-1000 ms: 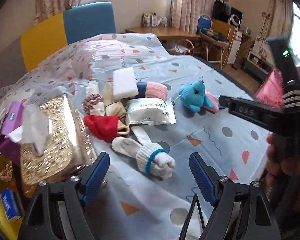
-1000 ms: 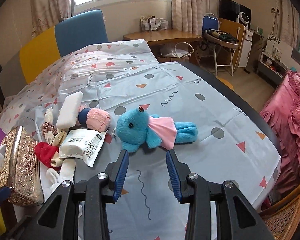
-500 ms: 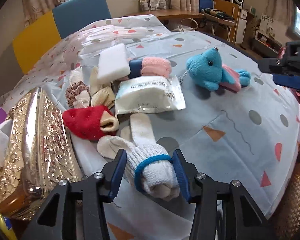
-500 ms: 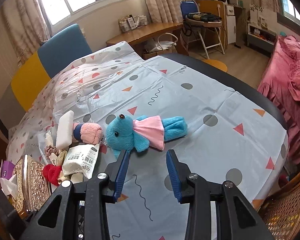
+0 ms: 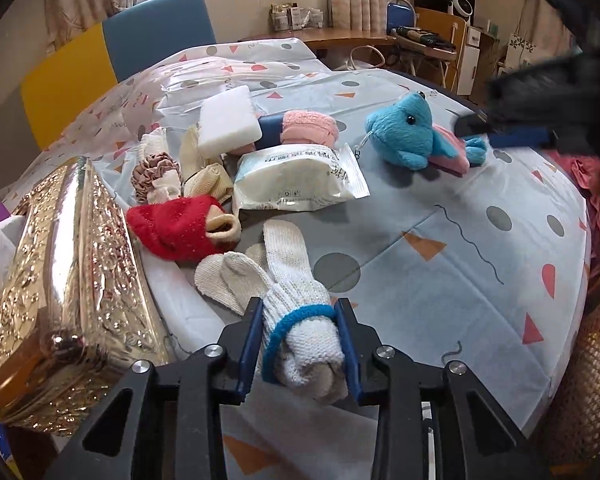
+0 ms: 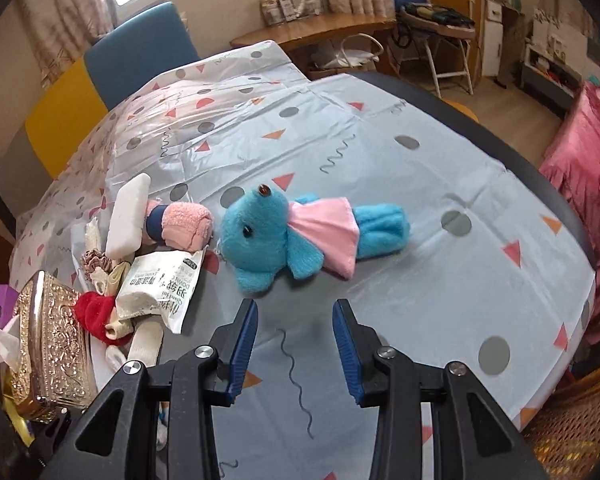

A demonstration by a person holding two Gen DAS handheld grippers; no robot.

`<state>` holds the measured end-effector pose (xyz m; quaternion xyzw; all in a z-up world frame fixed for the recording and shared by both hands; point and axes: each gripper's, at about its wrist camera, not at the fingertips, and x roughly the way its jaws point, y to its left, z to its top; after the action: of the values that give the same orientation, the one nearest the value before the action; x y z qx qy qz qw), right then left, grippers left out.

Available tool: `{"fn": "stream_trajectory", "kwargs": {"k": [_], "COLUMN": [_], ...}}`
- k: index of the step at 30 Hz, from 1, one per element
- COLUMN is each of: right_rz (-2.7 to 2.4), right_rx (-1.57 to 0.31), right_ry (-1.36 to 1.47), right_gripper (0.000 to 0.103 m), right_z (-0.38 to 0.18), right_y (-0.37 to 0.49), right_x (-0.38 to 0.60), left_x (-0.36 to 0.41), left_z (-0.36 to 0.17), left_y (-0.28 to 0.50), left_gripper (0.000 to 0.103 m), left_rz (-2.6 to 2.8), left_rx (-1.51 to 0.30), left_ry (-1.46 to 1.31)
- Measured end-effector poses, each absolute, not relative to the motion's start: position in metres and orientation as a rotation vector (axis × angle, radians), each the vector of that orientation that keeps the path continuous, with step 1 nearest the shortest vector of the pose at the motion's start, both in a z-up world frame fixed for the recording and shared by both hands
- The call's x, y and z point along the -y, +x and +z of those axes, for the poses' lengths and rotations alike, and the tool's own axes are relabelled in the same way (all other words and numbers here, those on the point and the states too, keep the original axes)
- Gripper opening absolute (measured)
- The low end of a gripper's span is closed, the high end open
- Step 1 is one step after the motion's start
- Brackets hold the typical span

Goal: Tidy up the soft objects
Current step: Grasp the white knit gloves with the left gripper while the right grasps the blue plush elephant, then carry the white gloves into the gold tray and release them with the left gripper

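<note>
The left hand-held gripper (image 5: 299,342) was clenched on the cuff end of a white knit glove (image 5: 300,320) with a blue band, its fingers lying on the bench (image 5: 440,288) just ahead. The right hand-held gripper (image 6: 294,342) hung released, nothing between its fingers, with the blue plush toy (image 6: 284,236) lying just ahead of it.

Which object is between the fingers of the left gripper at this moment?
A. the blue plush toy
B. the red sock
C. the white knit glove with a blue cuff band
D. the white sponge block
C: in the left wrist view the left gripper is shut on the white knit glove, its fingers pressing both sides at the blue band.
</note>
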<state>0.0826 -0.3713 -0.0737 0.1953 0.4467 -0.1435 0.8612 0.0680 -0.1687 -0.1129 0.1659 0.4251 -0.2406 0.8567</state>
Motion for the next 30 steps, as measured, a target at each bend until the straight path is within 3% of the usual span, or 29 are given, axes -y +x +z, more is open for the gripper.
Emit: {"fn": "stream_trajectory", "kwargs": {"k": [3, 9, 11, 13, 21, 30], "right_rz": [-0.3, -0.249, -0.216, -0.195, -0.159, -0.154], "right_rx": [-0.922, -0.942, -0.936, -0.949, -0.976, -0.981], "right_ry": [0.261, 0.216, 0.214, 0.194, 0.23, 0.163], "right_gripper": [0.056, 0.062, 0.035, 0.029, 0.027, 0.029], "right_z": [-0.072, -0.103, -0.102, -0.101, -0.104, -0.104], "right_y": [0.116, 0.164, 0.164, 0.164, 0.163, 0.163], "right_x": [0.367, 0.375, 0.374, 0.368, 0.372, 0.362], "left_x": [0.168, 0.169, 0.167, 0.165, 0.149, 0.128], "left_z": [-0.113, -0.11, -0.105, -0.096, -0.047, 0.022], "left_y": [0.068, 0.065, 0.066, 0.065, 0.066, 0.154], "left_gripper": [0.036, 0.036, 0.035, 0.035, 0.035, 0.035], "left_rz": [-0.5, -0.502, -0.509, -0.523, -0.56, -0.491], "left_rx": [-0.893, -0.882, -0.879, -0.87, -0.824, -0.771], "left_ry": [0.346, 0.349, 0.331, 0.311, 0.22, 0.044]}}
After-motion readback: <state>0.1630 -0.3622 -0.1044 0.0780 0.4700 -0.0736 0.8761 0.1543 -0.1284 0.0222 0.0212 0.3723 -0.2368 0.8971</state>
